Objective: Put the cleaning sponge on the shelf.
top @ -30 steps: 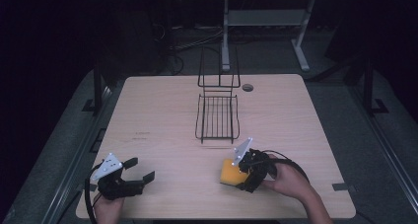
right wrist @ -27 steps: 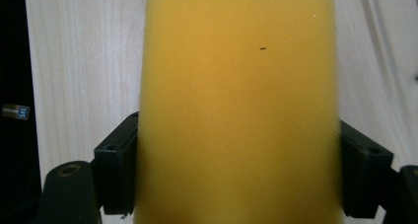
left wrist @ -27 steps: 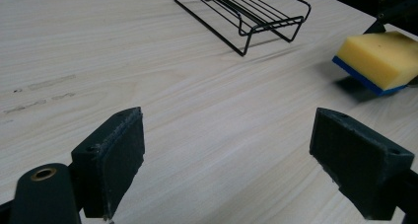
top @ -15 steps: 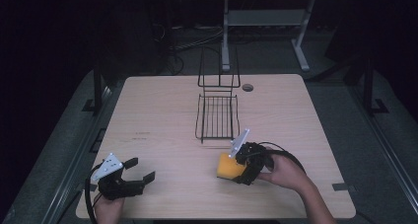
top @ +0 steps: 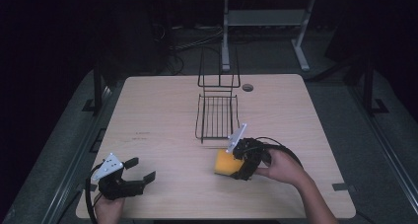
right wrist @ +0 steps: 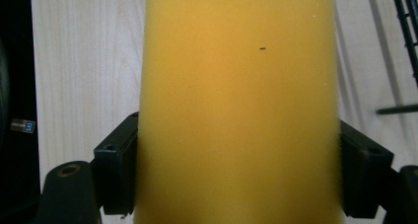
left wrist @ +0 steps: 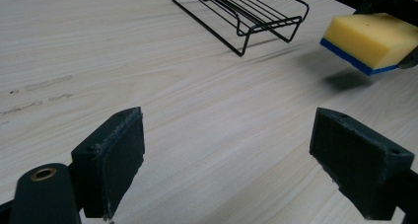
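A yellow sponge (top: 226, 163) with a blue underside (left wrist: 351, 59) hangs a little above the table, casting a shadow below it. My right gripper (top: 235, 166) is shut on the sponge (right wrist: 239, 105), one black jaw pressed against each side. It sits just in front of the black wire rack (top: 217, 116), whose tall back frame faces away from me. Near the front left corner my left gripper (top: 140, 168) stands open, its two pads (left wrist: 111, 160) wide apart with bare wood between them. The wire rack (left wrist: 241, 12) lies beyond those pads.
The light wooden table (top: 157, 115) has a round cable hole (top: 248, 87) at the back. Dark floor, cables and a metal stand (top: 266, 21) lie behind the table. A piece of tape (top: 341, 186) marks the front right corner.
My right gripper has carried the sponge a little left and toward the rack, lifting slightly. The left gripper has not moved.
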A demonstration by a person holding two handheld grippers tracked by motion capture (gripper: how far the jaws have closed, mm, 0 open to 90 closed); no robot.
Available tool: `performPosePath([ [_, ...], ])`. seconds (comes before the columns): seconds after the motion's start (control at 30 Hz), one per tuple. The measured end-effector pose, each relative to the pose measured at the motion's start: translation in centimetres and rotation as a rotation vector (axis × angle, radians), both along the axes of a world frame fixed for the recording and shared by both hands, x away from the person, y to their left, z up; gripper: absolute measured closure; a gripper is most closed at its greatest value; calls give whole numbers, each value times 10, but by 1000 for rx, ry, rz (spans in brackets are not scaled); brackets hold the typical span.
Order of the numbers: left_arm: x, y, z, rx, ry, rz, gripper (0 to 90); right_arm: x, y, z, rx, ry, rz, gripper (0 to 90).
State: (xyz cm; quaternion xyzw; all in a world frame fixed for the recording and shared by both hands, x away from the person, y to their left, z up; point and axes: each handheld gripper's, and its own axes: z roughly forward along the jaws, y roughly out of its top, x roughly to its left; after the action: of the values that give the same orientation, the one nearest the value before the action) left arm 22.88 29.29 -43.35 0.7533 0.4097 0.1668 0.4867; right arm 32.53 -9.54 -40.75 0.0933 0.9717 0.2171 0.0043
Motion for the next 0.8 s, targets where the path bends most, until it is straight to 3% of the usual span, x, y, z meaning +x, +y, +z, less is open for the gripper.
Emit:
performPosePath([
  [0.8,0,0,0,-7,-1,1,128,19,16,10,-18,12,19,210],
])
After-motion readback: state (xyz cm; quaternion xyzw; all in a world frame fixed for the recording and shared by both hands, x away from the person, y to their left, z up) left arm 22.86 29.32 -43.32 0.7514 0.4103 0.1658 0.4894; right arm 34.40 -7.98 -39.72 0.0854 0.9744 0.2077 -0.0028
